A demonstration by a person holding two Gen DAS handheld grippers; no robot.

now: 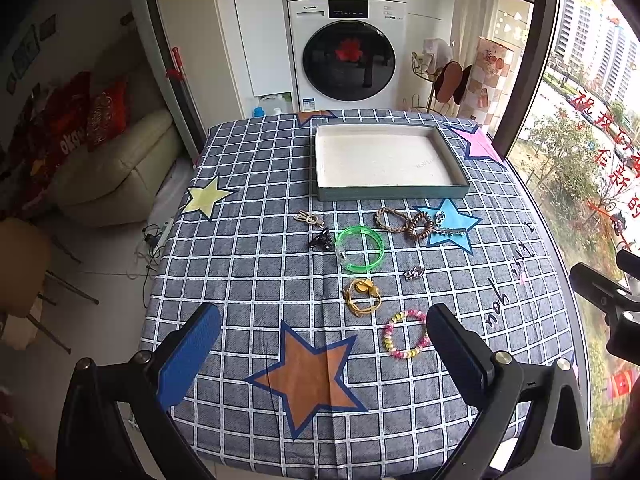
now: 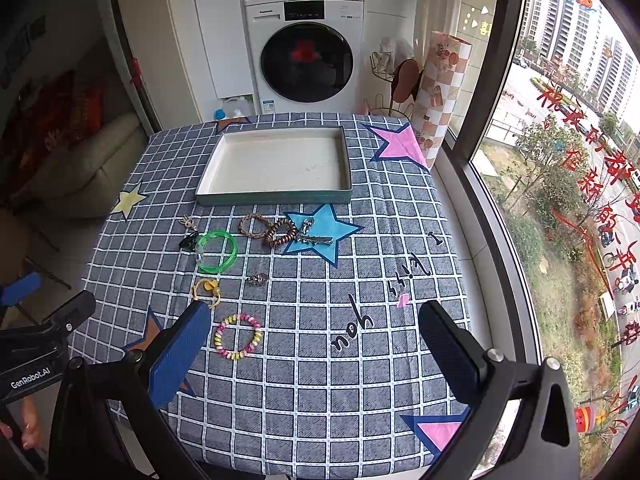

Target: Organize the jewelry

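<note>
Left hand-held gripper (image 1: 320, 356): spread, empty
Right hand-held gripper (image 2: 316, 350): spread, empty
Tray (image 1: 394, 193): empty, behind the jewelry
Green bangle (image 1: 359, 248): on desk (image 1: 256, 280)

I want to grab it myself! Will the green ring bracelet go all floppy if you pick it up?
Probably not. The green bracelet keeps a neat round hoop shape on the tablecloth, so it looks like stiff plastic. It looks see-through and thin, so likely light. Its smooth, shiny side might slip between the fingers.
</note>
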